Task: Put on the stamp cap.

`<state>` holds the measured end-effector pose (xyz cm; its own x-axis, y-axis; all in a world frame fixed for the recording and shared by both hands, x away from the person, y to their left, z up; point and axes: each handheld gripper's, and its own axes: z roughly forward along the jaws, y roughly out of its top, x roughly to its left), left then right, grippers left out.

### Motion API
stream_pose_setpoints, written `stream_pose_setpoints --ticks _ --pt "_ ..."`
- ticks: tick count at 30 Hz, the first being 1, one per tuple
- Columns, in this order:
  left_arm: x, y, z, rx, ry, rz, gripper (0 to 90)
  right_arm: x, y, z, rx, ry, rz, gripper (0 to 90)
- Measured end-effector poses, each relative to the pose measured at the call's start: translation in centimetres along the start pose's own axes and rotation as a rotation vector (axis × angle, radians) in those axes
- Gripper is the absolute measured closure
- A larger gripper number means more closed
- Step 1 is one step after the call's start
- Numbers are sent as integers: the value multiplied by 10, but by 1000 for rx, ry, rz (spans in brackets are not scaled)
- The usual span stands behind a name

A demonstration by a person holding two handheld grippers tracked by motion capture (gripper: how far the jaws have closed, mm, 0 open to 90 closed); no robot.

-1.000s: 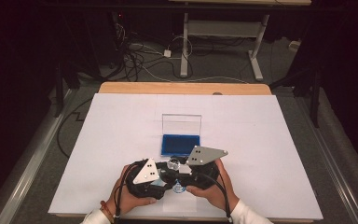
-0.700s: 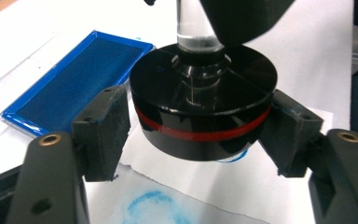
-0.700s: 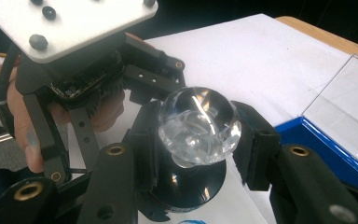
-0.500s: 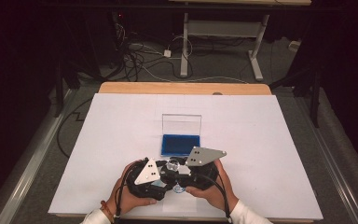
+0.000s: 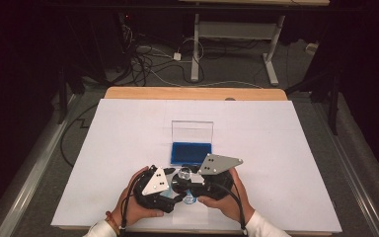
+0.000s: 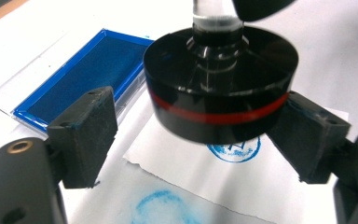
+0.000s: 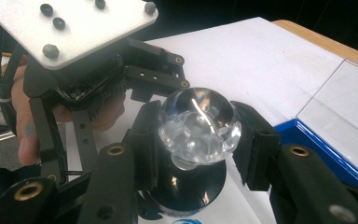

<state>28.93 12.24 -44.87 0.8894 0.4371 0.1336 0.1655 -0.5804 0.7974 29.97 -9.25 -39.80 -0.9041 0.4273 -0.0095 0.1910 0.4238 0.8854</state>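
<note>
A: Gripping the stamp's (image 7: 196,140) clear knob, the right gripper (image 7: 193,140) has its jaws clamped on it; both hands sit together at the surface's (image 5: 286,148) near edge.

B: The left gripper (image 6: 205,135) has just been opening; its jaws flank the stamp's black base, pads clear. Its view shows blue prints on paper (image 6: 279,186) and the ink pad (image 6: 81,74).

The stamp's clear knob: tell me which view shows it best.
The right gripper view: the knob sits large and sharp between the right gripper pads, which clamp it. The left gripper view shows the knob's stem above the stamp's black base. The high view shows it as a small glint between both hands.
</note>
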Motion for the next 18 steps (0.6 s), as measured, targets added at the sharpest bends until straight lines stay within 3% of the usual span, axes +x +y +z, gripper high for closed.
stream_pose_setpoints --ticks 14,18 --pt "1 -4 5 40 10 16 178 -2 3 -5 -13 -11 -14 570" --pt "2 -5 4 59 46 15 179 -3 3 -8 -17 -16 -14 570"
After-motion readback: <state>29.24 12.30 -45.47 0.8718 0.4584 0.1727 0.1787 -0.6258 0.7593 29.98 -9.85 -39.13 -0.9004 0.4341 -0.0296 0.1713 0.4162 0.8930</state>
